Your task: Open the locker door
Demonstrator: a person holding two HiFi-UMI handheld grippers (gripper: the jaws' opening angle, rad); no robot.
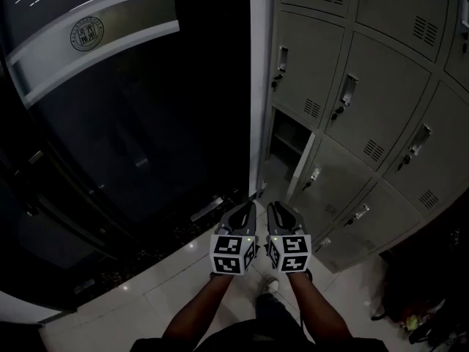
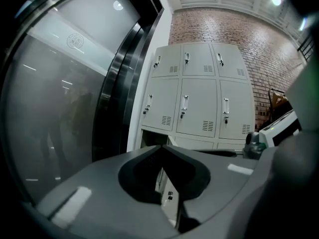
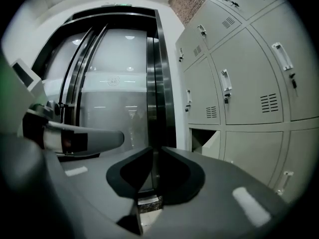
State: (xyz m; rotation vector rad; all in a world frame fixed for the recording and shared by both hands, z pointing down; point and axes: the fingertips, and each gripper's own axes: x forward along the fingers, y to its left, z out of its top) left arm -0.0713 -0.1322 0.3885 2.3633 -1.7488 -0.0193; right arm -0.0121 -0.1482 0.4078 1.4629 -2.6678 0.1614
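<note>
Forearms (image 1: 194, 317) reach forward at the bottom of the head view, each ending in a marker-cube tool. On the left gripper (image 1: 250, 206) the jaws meet at the tips, nothing in them. Just beside it, the right gripper (image 1: 272, 206) has its jaws almost together, a thin slit showing, nothing held. Both hang over pale floor tiles (image 1: 168, 288), apart from the grey lockers (image 1: 381, 72) on the right. Third compartment (image 1: 287, 141) down, column nearest the dark glass wall (image 1: 110, 138), is open; its locker door (image 3: 213, 143) stands ajar at an angle
</note>
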